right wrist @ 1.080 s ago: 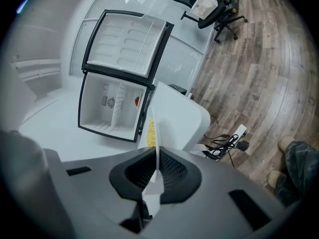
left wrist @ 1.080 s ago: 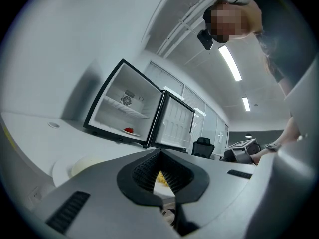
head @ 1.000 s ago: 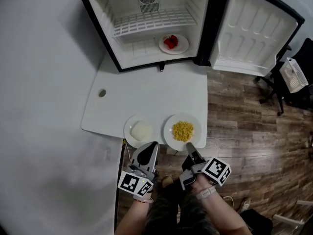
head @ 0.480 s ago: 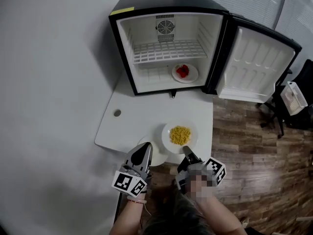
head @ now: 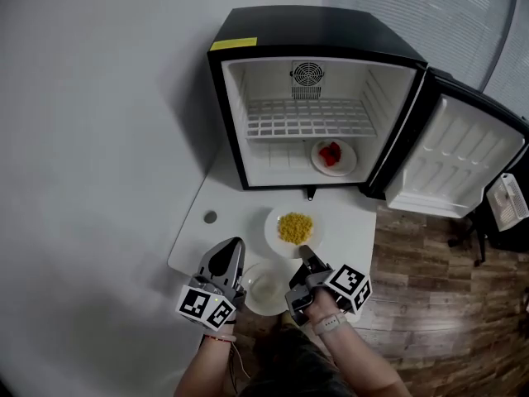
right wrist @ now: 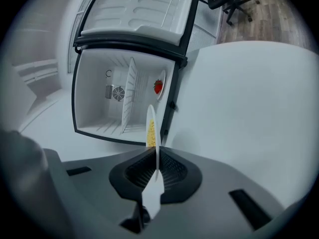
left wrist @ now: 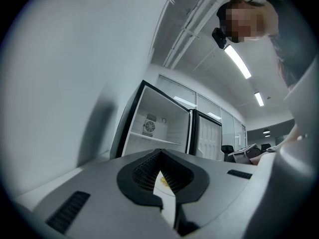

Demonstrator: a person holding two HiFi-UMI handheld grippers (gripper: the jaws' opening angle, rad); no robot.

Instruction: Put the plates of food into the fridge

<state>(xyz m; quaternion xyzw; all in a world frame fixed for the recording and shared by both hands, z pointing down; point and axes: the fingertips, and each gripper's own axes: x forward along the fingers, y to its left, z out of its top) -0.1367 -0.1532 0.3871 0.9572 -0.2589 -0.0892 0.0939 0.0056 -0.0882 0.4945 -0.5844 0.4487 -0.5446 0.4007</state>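
being held by rim in right gripper (head: 304, 255): corn plate (head: 293, 230), over table (head: 225, 212), before fridge (head: 238, 131). left gripper (head: 234, 245) closed, empty. transfer being judged under way; next, level slide onto fridge floor being called for.

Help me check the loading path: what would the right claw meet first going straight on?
Likely the open fridge, its lower space under the wire shelf; the table between looks free, though depth is unclear.

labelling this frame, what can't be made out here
Round white plate of pale food: head view, left hand-held gripper and right hand-held gripper cover its edges.
Red food in the black mini fridge: head view, too small to identify.
Yellow food: right gripper view, its white plate is edge-on.
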